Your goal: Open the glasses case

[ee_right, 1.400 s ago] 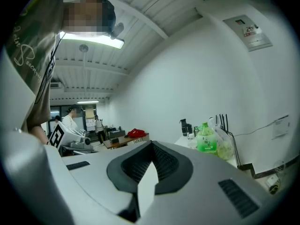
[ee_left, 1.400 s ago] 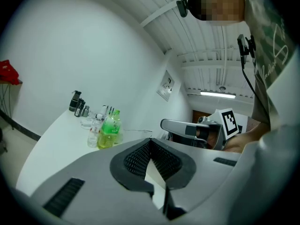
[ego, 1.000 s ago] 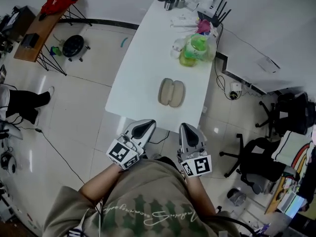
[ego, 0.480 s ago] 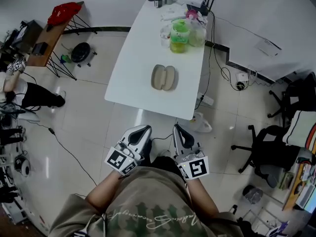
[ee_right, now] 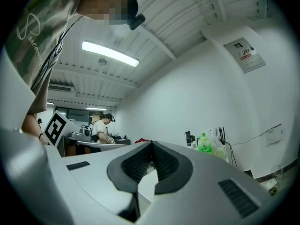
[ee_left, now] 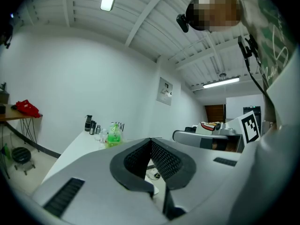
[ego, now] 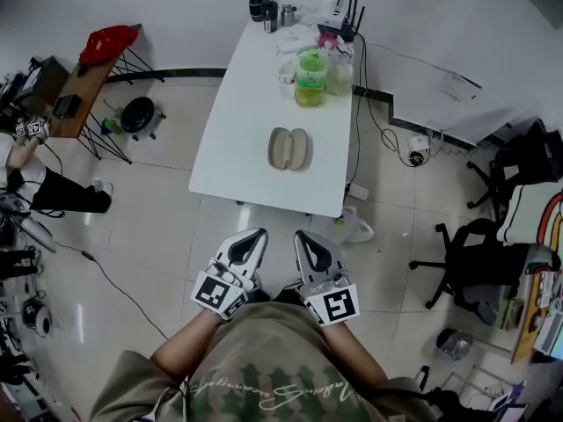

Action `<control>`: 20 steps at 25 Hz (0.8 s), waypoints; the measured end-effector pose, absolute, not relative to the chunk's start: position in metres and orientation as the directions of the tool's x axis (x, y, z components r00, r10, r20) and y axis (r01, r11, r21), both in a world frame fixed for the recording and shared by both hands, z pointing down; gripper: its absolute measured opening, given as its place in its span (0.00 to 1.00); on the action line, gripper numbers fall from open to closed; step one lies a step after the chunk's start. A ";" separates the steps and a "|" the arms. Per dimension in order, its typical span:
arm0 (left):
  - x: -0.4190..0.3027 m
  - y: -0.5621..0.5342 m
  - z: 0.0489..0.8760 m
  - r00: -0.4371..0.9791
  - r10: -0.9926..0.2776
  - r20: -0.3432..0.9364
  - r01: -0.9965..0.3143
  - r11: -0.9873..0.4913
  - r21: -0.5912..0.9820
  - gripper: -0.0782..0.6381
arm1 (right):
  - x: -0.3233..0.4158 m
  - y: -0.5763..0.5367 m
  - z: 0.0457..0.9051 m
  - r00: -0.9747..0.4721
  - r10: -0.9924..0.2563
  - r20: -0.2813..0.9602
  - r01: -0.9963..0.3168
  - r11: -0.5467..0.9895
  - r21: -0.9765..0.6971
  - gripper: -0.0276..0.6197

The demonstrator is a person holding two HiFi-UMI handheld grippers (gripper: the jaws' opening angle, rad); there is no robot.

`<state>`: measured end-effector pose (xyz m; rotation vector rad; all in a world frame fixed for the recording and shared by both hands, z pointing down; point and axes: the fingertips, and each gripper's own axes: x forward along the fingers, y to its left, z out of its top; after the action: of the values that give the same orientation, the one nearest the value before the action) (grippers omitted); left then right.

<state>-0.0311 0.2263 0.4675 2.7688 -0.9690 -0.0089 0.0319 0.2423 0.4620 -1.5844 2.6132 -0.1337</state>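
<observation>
The beige glasses case lies in the middle of the white table, showing two oval halves side by side. Both grippers hang over the floor well short of the table's near edge, close to my body. My left gripper is shut with nothing between its jaws, and its dark pads meet in the left gripper view. My right gripper is likewise shut and empty, jaws closed in the right gripper view. The case is hidden in both gripper views.
A green bottle, plastic bags, dark bottles and a router crowd the table's far end. Cables and a socket lie right of it. An office chair stands at right; another person is at far left.
The table and case have drawn farther away and higher in the head view. Both grippers have come back from the table's near edge, still shut and side by side.
</observation>
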 end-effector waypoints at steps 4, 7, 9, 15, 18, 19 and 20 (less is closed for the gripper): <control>-0.061 0.223 0.464 0.755 -0.655 0.040 -0.648 -0.735 0.201 0.12 | 0.009 0.235 0.462 -0.464 -0.886 -0.006 -0.883 0.463 -0.071 0.05; -0.077 0.220 0.462 0.738 -0.675 0.025 -0.664 -0.719 0.204 0.12 | -0.001 0.228 0.462 -0.453 -0.891 0.006 -0.891 0.453 -0.041 0.05; -0.088 0.219 0.461 0.734 -0.679 0.020 -0.668 -0.715 0.205 0.12 | -0.010 0.226 0.460 -0.445 -0.896 0.009 -0.895 0.444 -0.041 0.05; -0.105 0.213 0.456 0.736 -0.677 -0.015 -0.659 -0.722 0.208 0.12 | -0.028 0.223 0.449 -0.416 -0.909 -0.014 -0.909 0.416 -0.001 0.05; -0.104 0.217 0.462 0.752 -0.659 -0.021 -0.641 -0.739 0.209 0.12 | -0.025 0.224 0.452 -0.382 -0.924 -0.018 -0.924 0.382 0.006 0.05; -0.106 0.220 0.463 0.756 -0.655 -0.018 -0.637 -0.741 0.210 0.12 | -0.028 0.226 0.452 -0.377 -0.926 -0.018 -0.926 0.377 0.004 0.05; -0.110 0.223 0.463 0.758 -0.652 -0.014 -0.636 -0.743 0.209 0.12 | -0.032 0.228 0.451 -0.374 -0.927 -0.019 -0.927 0.374 0.002 0.05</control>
<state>-0.1105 0.2232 0.4626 2.7627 -1.0232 -0.1282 -0.0323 0.2284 0.4508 -1.7491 2.5916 0.0197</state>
